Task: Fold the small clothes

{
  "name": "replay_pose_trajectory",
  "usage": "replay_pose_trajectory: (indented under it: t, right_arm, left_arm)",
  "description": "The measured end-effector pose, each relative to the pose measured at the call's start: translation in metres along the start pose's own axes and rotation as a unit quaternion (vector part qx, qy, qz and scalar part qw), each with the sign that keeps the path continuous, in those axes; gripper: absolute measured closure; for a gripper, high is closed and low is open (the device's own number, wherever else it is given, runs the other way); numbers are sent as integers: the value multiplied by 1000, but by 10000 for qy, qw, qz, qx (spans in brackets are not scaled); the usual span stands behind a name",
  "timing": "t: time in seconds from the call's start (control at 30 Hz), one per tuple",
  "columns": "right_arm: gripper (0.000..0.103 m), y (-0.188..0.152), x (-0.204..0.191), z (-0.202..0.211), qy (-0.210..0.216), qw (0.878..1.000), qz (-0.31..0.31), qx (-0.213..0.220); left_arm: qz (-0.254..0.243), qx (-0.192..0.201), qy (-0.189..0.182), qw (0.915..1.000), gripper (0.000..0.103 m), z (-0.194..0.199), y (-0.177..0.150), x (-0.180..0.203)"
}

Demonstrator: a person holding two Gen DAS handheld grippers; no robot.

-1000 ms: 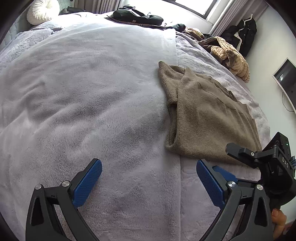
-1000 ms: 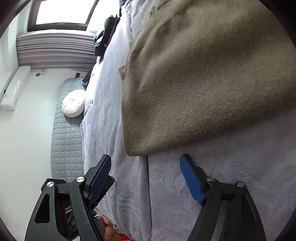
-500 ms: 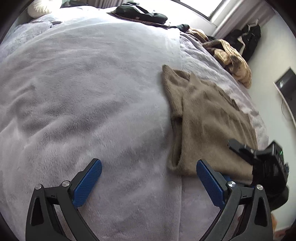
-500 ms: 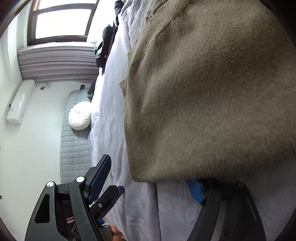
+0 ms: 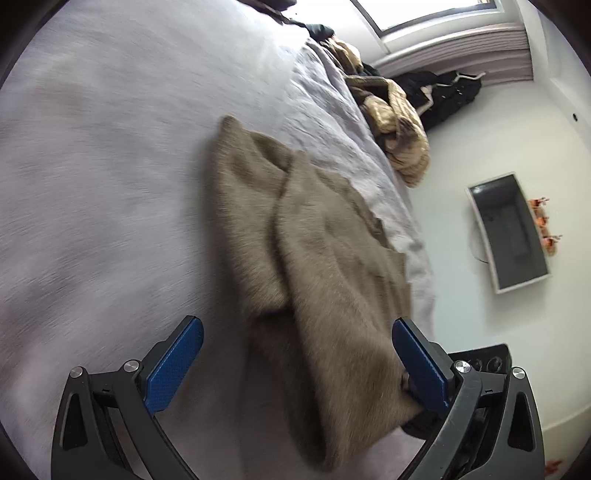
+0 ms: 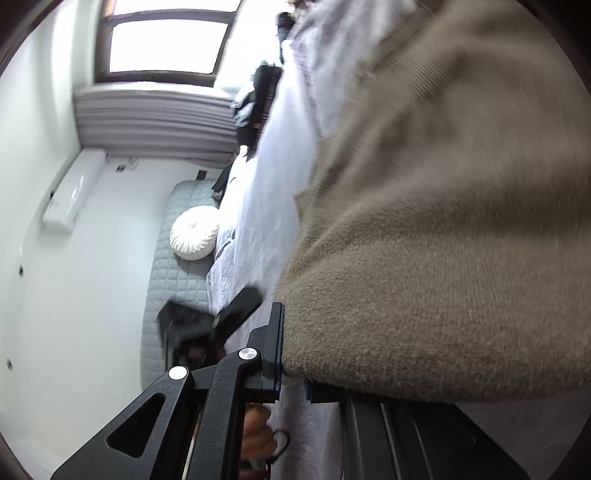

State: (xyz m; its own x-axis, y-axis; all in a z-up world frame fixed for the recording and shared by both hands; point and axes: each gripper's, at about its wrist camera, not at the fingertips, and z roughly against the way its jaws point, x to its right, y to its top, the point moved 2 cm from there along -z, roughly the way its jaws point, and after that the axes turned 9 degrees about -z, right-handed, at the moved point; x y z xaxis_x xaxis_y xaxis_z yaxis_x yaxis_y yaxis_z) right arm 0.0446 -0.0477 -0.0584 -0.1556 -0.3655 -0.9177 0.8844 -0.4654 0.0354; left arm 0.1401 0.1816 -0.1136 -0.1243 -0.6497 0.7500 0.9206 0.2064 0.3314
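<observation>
Where the right gripper [image 6: 291,373] meets the brown garment [image 6: 443,240], its fingers [image 6: 275,350] are clenched on the near hem, the knit bunched over the pinch so that only one dark finger shows in the right wrist view. From that grip the cloth rises and fills most of that view, its ribbed edge running up toward the top.

Seen from the left wrist, the left gripper [image 5: 295,365] has its blue fingers [image 5: 173,365] spread wide and released, grasping nothing; the lifted corner of the brown garment [image 5: 314,258] hangs between them, and its lowest fold ends at the right-hand finger (whether it touches that pad is hard to tell through the blur). Behind that finger a dark part of the right gripper [image 5: 417,417] shows at the pinched hem.

Outward from there, the garment lies on the bed [image 5: 110,184], stretched away over the pale grey blanket, with one folded layer lying over another along a long crease. It sits near the bed's right-hand edge in the left view.

Farther up that edge lies a heap of tan clothing [image 5: 399,140], and beyond it dark clothes [image 5: 443,92] hang against the white wall under a window [image 5: 436,14]. A grey rectangular screen [image 5: 506,232] is mounted on the wall.

In the right wrist view a round white cushion [image 6: 194,232] rests against the quilted headboard [image 6: 166,280], an air conditioner [image 6: 74,192] sits on the wall, and a hand [image 6: 258,435] shows below the gripper.
</observation>
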Motion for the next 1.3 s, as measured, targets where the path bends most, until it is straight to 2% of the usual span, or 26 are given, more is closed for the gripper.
replay_pose_trajectory:
  t: [0.07,0.2,0.27,0.33,0.37,0.4,0.43,0.47,0.5,0.57,0.63,0.73,0.83,0.9,0.93,1.0,1.07,1.13,1.2,1.3]
  right_arm:
    - [94,1,-6,2,-21,9999,121,-9]
    - [94,1,-3,0,-84,9997,127,-178]
    - [94,-2,3,-2,-237,9988,119,-414]
    - [90,-10,7,-1,-468,9953,129,-840]
    - [89,-15,8,1,-642,9920,187,-1074]
    - [89,-20,7,6,-854,9870,343,-1319]
    - [89,-23,4,11,-942,9839,502,-1430]
    - [89,-24,0,18,-989,9816,683,-1480]
    - [89,-20,-5,29,-1076,9803,888,-1401]
    - [89,-3,-12,47,-1315,9803,1113,-969]
    - [89,25,-12,64,-1713,9776,1182,-316]
    - [91,65,-1,71,-2371,9627,1258,355]
    - [92,89,11,54,-2885,9453,1442,482]
    - [93,92,37,38,-3355,9314,1389,246]
    - [93,92,45,25,-3429,9290,1387,145]
    - [93,89,48,21,-3420,9253,1617,258]
    - [94,85,45,24,-3370,9257,1698,269]
    - [94,90,45,37,-2984,9418,1541,174]
    - [93,93,52,61,-2390,9647,1098,143]
    - [93,98,66,106,-1923,9778,673,478]
  left_arm:
    - [48,-171,-163,9997,1,-15,12,4]
    - [-138,-264,134,9995,1,-38,32,21]
    - [-238,-376,304,9986,1,-49,37,29]
    - [-360,-490,551,9966,2,-60,39,33]
    - [-407,-517,637,9958,6,-62,38,34]
    - [-468,-537,759,9946,20,-65,37,35]
    - [-558,-581,946,9923,40,-69,37,36]
    - [-668,-655,1202,9883,53,-71,35,34]
    - [-762,-754,1421,9840,72,-72,32,29]
    - [-721,-676,1357,9858,76,-69,32,28]
    - [-758,-569,1376,9859,80,-64,33,33]
    - [-1046,-413,1550,9815,83,-58,34,48]
    - [-1249,-257,1628,9784,83,-55,37,67]
    - [-1293,-187,1620,9781,83,-53,38,77]
    - [-1340,-127,1602,9779,83,-52,39,86]
    - [-1453,-65,1564,9769,83,-47,40,101]
    - [-1722,-10,1602,9719,83,-49,41,126]
    - [-1990,13,1617,9666,83,-53,41,154]
    - [-2280,5,1598,9605,83,-63,38,186]
    - [-2747,-148,1511,9495,83,-88,30,234]
